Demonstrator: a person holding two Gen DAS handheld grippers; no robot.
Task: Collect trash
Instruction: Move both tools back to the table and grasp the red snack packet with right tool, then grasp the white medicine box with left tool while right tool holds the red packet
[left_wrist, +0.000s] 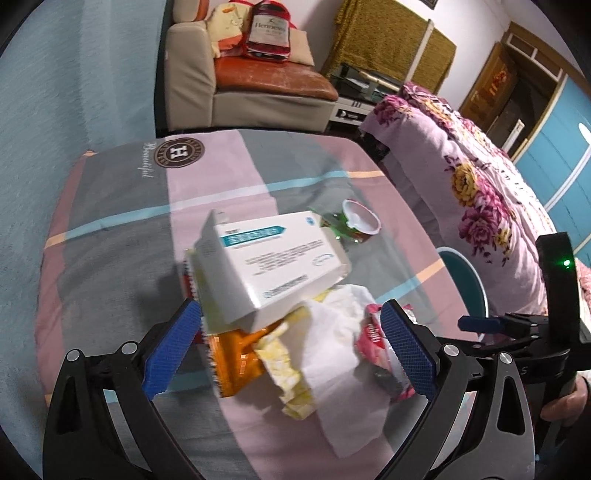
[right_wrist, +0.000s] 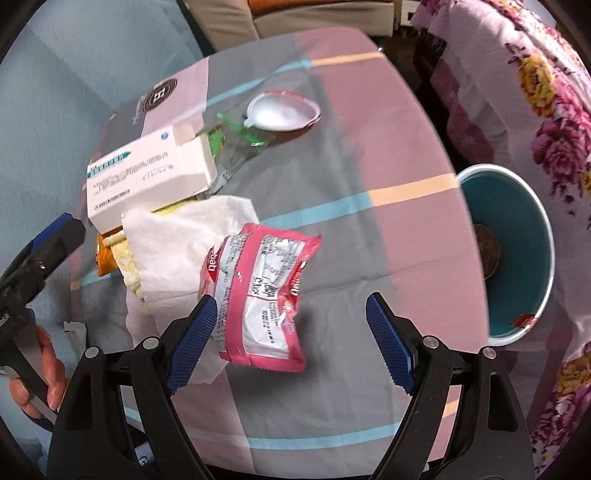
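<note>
A heap of trash lies on a table with a pink and grey checked cloth (left_wrist: 110, 206). It holds a white medicine box (left_wrist: 273, 266), a white tissue (left_wrist: 332, 332), an orange packet (left_wrist: 236, 358), a pink snack wrapper (right_wrist: 262, 291), a green wrapper (right_wrist: 236, 144) and a white yogurt cup (right_wrist: 284, 110) on its side. My left gripper (left_wrist: 291, 350) is open, its jaws on either side of the heap under the box. My right gripper (right_wrist: 291, 343) is open around the near end of the pink wrapper. A teal trash bin (right_wrist: 517, 251) stands past the table's right edge.
A bed with a floral pink cover (left_wrist: 480, 177) runs along the right behind the bin. A beige sofa (left_wrist: 251, 85) with a red bag stands beyond the table. The bin also shows in the left wrist view (left_wrist: 465, 277).
</note>
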